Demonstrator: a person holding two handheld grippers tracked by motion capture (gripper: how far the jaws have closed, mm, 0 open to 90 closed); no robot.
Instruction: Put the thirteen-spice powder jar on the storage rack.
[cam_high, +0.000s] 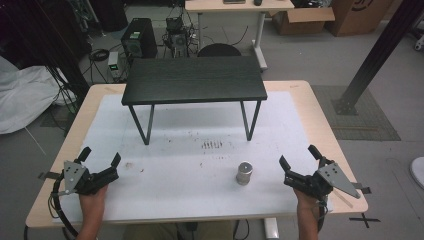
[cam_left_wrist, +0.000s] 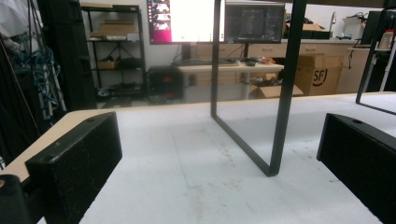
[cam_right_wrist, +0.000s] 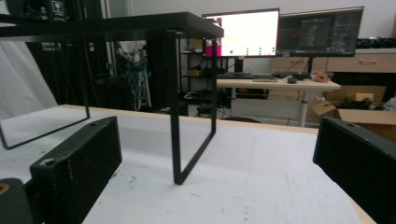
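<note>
Small metal cylinder stands upright on the white mat, long axis vertical, flat top facing up. It sits right of centre near the front edge, closer to the right gripper than the left, touching neither.

Right gripper: held low at the mat's front right corner, jaws spread wide, nothing between them, tips angled forward and slightly inward. Hand grips it from behind, forearm coming in from the bottom edge.

Left gripper: mirror pose at front left, jaws spread, empty, well apart from the cylinder. Hand behind it, cable looping off the table edge.

Both gripper views look flat along the mat, black jaws wide at either side of frame.

Farther back: small black table on thin legs stands across the mat's far half. Beyond it, desks and monitors.
</note>
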